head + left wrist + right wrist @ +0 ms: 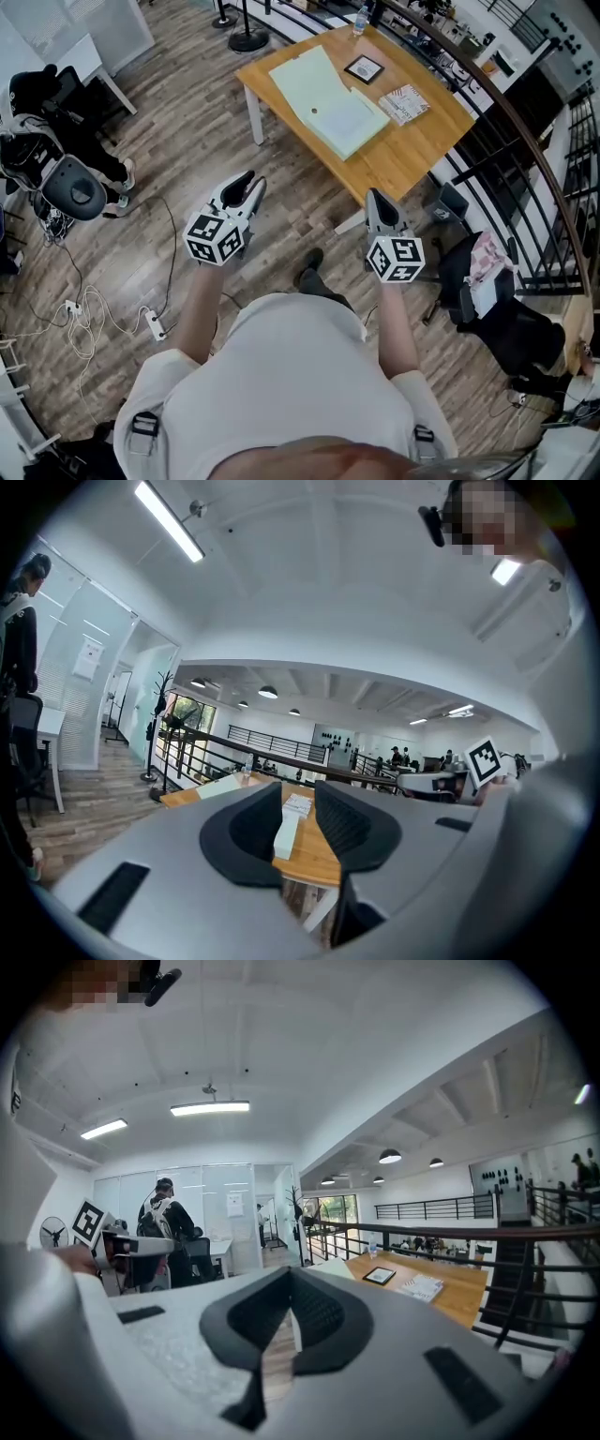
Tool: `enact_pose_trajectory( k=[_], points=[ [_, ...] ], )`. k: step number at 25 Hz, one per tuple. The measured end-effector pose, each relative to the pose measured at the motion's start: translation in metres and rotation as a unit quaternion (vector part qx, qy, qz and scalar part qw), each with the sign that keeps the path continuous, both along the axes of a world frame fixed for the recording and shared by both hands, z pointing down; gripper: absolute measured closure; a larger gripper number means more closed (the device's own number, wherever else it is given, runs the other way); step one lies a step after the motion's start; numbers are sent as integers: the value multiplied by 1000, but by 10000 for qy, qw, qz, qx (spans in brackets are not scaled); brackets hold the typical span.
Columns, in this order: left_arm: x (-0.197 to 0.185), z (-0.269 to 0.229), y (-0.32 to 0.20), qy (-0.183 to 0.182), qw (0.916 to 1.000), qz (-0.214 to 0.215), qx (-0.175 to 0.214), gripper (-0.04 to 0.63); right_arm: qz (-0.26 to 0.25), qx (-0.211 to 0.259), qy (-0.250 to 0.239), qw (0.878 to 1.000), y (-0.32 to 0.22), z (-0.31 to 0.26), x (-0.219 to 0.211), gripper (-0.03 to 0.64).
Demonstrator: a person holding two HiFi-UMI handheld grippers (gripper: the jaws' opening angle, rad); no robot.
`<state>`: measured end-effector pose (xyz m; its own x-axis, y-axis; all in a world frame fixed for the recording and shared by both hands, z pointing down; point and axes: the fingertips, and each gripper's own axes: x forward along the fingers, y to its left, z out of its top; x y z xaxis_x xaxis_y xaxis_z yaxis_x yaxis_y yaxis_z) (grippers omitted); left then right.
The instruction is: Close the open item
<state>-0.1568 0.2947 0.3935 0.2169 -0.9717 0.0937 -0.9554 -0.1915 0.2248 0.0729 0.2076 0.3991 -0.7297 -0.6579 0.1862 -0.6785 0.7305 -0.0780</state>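
A pale green box [330, 101] lies open on the wooden table [403, 155], its lid flat toward the far left and white contents in the base. Both grippers hang in the air short of the table's near edge, well apart from the box. My left gripper [252, 179] is open with nothing between its jaws; in the left gripper view [298, 791] the box [285, 834] shows far off through the gap. My right gripper [374, 193] is shut and empty; in the right gripper view [289, 1274] its tips meet.
A black-framed tablet [364, 68], a booklet [404, 103] and a water bottle [361, 19] share the table. A black railing [525, 150] runs along the right. An office chair [75, 192] and floor cables [112, 323] lie left; a person [169, 1227] stands behind.
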Motion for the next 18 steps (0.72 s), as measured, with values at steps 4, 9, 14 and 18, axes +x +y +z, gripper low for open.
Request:
enact_pose_trajectory(
  k=[4,9,14,18],
  points=[
    [-4,-2,-41,-36,10000,11,-14,491,-11,-65,26,10000,-40,5,-4,614],
    [-6,-1,-100,-54,10000,18,-63,491,-9,-119,19,9999,-104,6,-8,614],
    [-6,-5,-151,-64,9999,-56,-83,491,-164,-109,15,9998,-156,1,-15,614],
    [-4,-2,-192,-54,9999,-95,-130,491,-180,-138,42,9997,-199,5,-14,614]
  ],
)
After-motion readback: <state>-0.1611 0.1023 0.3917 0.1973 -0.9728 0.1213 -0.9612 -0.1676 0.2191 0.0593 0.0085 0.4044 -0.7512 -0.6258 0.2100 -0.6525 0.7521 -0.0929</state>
